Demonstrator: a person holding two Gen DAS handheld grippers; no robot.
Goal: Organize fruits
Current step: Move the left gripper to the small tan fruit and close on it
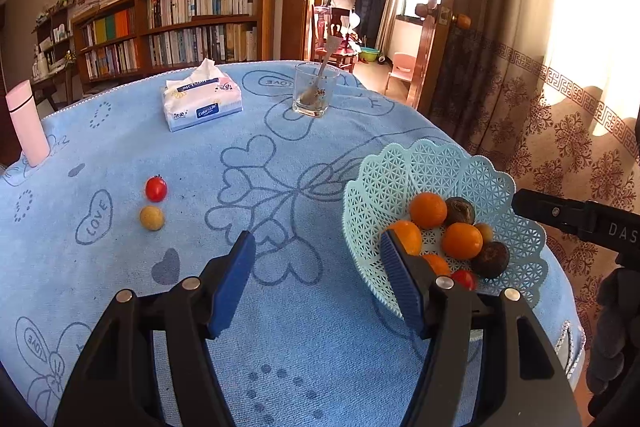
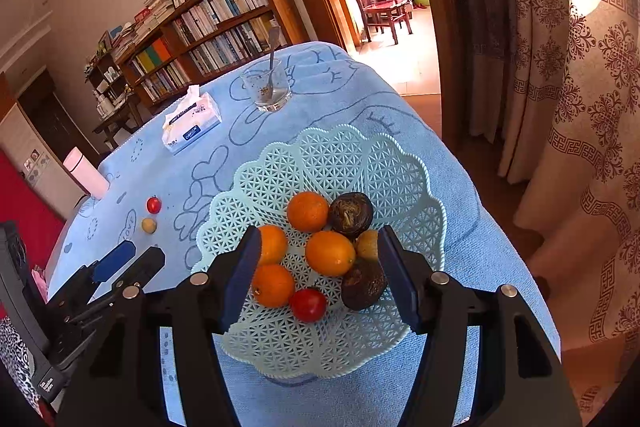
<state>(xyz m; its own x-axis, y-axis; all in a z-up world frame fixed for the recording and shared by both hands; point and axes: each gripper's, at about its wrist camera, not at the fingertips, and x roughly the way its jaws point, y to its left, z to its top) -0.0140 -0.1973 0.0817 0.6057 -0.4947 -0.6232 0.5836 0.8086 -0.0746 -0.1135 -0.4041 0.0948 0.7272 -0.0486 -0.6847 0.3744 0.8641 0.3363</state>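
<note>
A pale green lattice basket point(image 2: 280, 167) point(image 1: 404, 163) holds several oranges point(image 2: 330, 253), dark brown fruits point(image 2: 351, 214), a yellowish fruit point(image 2: 367, 245) and a cherry tomato point(image 2: 308, 304). My right gripper point(image 2: 318, 275) is open and empty just above the basket's fruit. A second cherry tomato point(image 1: 156, 188) point(image 2: 153, 204) and a small yellow fruit point(image 1: 152, 217) point(image 2: 149, 225) lie on the blue cloth to the left. My left gripper point(image 1: 318, 283) is open and empty over the cloth, between the loose fruits and the basket.
A tissue pack point(image 1: 202, 101), a glass with a spoon point(image 1: 314, 91) and a pink bottle point(image 1: 26, 123) stand toward the table's far side. The table edge drops off right of the basket toward a patterned curtain point(image 2: 580, 107). A bookshelf point(image 1: 180, 23) stands behind.
</note>
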